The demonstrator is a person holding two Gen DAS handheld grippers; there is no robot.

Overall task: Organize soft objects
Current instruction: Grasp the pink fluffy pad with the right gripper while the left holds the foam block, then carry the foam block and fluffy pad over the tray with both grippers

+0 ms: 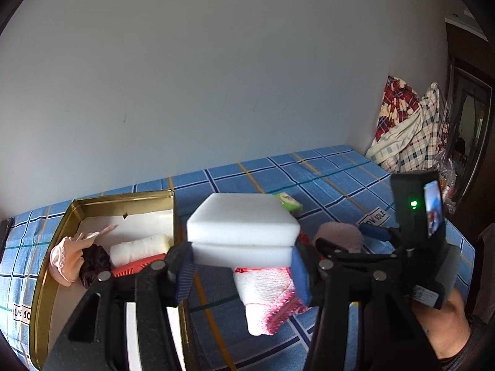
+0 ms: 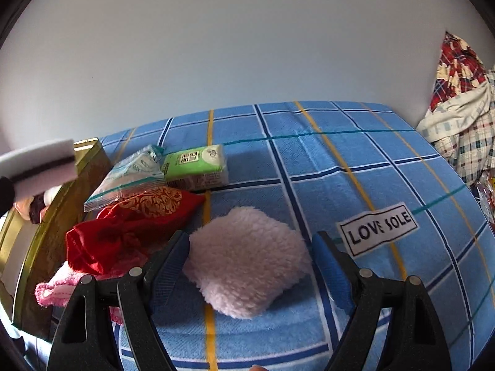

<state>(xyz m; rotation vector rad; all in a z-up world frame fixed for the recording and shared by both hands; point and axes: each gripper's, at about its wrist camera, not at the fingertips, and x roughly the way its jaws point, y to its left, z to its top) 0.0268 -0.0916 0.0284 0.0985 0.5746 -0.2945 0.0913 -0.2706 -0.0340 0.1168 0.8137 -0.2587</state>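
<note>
My left gripper (image 1: 243, 273) is shut on a stack of two white sponges (image 1: 244, 227), held above the bed just right of the gold tin (image 1: 123, 199). The tin holds a pink cloth (image 1: 66, 258), a dark scrunchie (image 1: 94, 264), a white rolled towel (image 1: 139, 247) and an orange piece. My right gripper (image 2: 250, 266) is open, its fingers on either side of a fluffy pink pad (image 2: 247, 259) lying on the bed. The sponges (image 2: 40, 167) also show at the left of the right wrist view.
A blue plaid sheet (image 2: 355, 142) covers the bed. On it lie a red pouch (image 2: 130, 228), a pink-edged white cloth (image 1: 266, 293), a green tissue pack (image 2: 198, 164) and a clear packet (image 2: 130, 176). Piled plaid bedding (image 1: 411, 130) sits at the far right. A white wall stands behind.
</note>
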